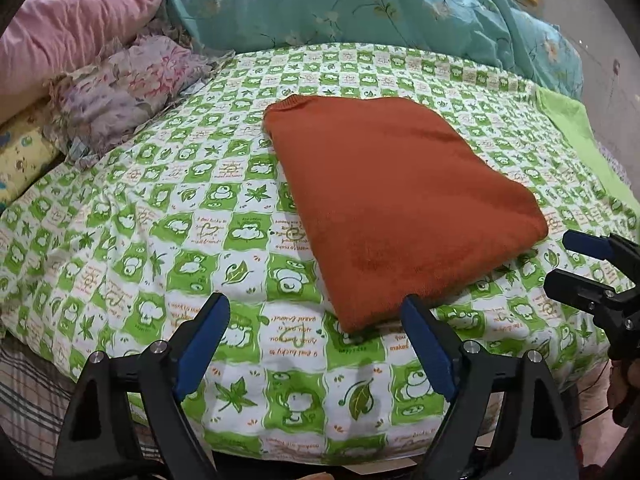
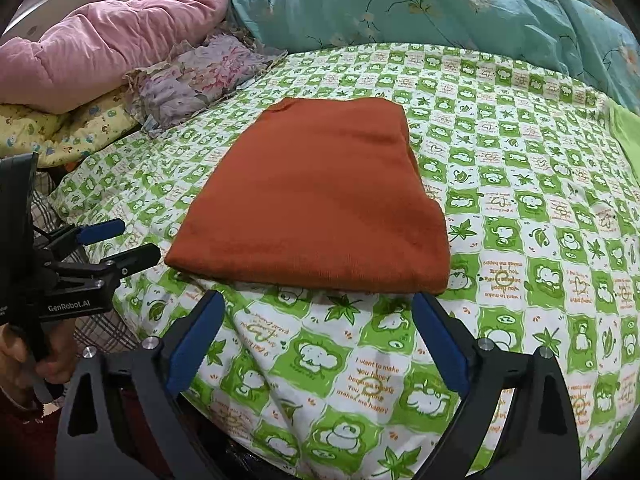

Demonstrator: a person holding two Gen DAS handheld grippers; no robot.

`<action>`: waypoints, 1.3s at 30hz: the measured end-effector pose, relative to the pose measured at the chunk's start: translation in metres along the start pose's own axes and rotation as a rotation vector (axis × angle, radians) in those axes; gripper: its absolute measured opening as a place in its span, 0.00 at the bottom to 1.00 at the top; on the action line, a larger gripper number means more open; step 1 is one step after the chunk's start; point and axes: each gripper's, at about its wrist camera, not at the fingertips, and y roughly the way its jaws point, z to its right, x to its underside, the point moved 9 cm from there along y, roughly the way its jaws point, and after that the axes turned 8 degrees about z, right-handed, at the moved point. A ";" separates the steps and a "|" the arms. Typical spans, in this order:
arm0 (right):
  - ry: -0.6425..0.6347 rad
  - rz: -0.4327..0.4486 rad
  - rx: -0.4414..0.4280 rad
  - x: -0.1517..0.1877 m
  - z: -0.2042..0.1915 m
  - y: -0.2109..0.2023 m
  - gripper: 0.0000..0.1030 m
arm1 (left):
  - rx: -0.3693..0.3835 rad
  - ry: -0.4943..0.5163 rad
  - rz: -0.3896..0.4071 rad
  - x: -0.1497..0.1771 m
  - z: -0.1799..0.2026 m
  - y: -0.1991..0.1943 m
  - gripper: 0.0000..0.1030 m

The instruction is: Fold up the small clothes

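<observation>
A rust-orange garment (image 1: 392, 200) (image 2: 320, 200) lies folded into a flat rectangle on the green-and-white checked bedsheet (image 1: 160, 240) (image 2: 540, 240). My left gripper (image 1: 315, 306) hovers at its near corner, open, with nothing between the blue pads; the right wrist view shows it (image 2: 138, 240) at the left, just off the garment's left corner. My right gripper (image 2: 318, 300) is open too, just short of the garment's near edge, nothing gripped. In the left wrist view it (image 1: 564, 258) stands beside the garment's right corner.
A pink quilt (image 1: 80, 28), a teal floral duvet (image 1: 360, 4) and a frilled floral pillow (image 1: 128, 92) are piled along the far side. A yellow printed pillow (image 1: 20, 160) lies at the left, a lime cloth (image 1: 576, 128) at the right. The bed's front edge runs under both grippers.
</observation>
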 end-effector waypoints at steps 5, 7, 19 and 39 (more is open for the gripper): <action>0.016 -0.004 0.000 -0.005 0.003 0.006 0.92 | -0.024 0.026 -0.014 -0.002 0.004 0.008 0.87; 0.019 -0.008 0.002 -0.007 0.005 0.008 0.93 | -0.034 0.040 -0.016 -0.004 0.004 0.012 0.88; -0.005 -0.025 0.005 -0.019 0.004 0.025 0.94 | -0.065 0.059 -0.009 -0.018 0.005 0.022 0.90; -0.027 -0.014 -0.009 -0.038 0.002 0.035 0.95 | -0.084 0.078 0.023 -0.039 0.000 0.026 0.93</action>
